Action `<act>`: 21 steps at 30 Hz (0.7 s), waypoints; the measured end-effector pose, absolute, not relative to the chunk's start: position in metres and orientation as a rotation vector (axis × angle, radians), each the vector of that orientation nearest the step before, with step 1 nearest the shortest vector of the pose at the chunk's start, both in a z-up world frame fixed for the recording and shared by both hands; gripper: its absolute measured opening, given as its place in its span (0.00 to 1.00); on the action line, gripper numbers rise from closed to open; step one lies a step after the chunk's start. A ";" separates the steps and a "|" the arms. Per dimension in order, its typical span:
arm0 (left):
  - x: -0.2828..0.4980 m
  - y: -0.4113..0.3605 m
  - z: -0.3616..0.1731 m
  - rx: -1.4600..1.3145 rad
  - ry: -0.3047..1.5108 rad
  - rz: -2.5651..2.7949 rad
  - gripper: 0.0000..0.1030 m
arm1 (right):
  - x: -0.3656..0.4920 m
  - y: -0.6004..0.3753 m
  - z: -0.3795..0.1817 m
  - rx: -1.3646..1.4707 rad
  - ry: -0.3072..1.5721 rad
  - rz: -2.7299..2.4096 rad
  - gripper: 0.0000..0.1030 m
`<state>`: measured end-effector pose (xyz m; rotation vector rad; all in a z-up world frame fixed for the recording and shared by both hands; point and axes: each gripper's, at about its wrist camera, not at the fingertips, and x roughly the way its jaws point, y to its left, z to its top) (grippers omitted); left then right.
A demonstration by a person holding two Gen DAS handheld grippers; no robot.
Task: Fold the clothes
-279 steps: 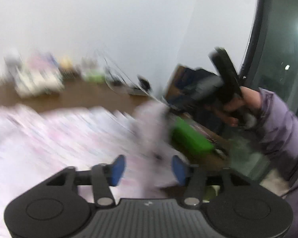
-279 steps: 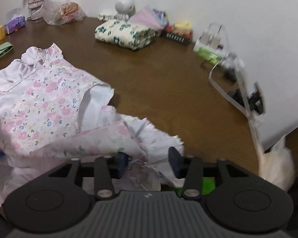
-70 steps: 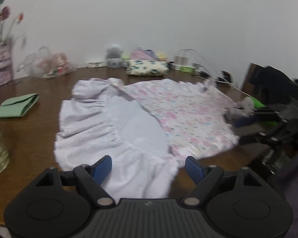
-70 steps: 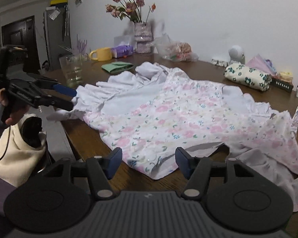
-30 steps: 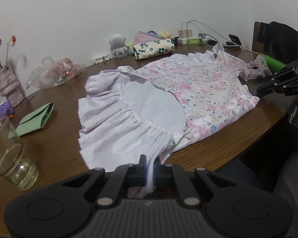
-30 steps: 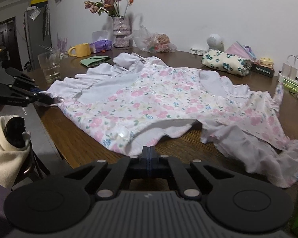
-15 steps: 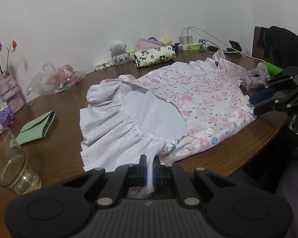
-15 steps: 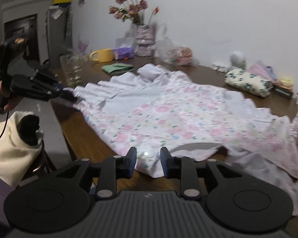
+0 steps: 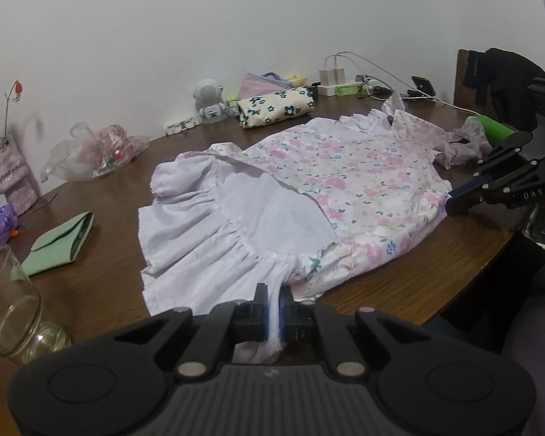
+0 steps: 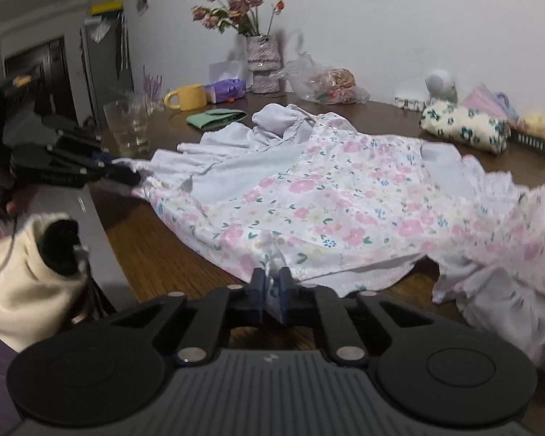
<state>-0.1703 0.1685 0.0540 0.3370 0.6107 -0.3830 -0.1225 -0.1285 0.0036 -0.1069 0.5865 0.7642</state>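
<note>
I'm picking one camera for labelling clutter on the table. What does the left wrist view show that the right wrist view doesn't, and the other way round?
Only the left wrist view shows the white chargers with cables, the green cylinder and the dark chair back. Only the right wrist view shows the yellow mug, the full flower bouquet and the dark doorway. Both show the floral dress, the folded floral cloth, the green pouch, the drinking glass, the wooden table, and each gripper, left and right, shut on the dress's near edge.

obstacle: glass [image 9: 9, 305] near left | table [image 9: 399, 290] front edge seemingly bare
</note>
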 end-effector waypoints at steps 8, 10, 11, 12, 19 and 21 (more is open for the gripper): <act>-0.166 0.180 0.068 0.287 0.568 -0.432 0.05 | -0.135 -0.164 0.021 0.035 0.592 0.810 0.02; -0.152 0.176 0.071 0.322 0.549 -0.433 0.04 | -0.126 -0.171 0.026 0.099 0.584 0.812 0.02; -0.143 0.174 0.074 0.341 0.536 -0.436 0.04 | -0.119 -0.173 0.029 0.129 0.580 0.809 0.02; -0.131 0.172 0.078 0.351 0.517 -0.441 0.04 | -0.112 -0.176 0.031 0.156 0.573 0.800 0.02; -0.051 0.141 0.093 0.448 0.468 -0.404 0.16 | -0.048 -0.165 0.043 0.165 0.604 0.498 0.02; -0.040 0.135 0.086 0.429 0.483 -0.378 0.21 | -0.037 -0.155 0.039 0.108 0.629 0.383 0.06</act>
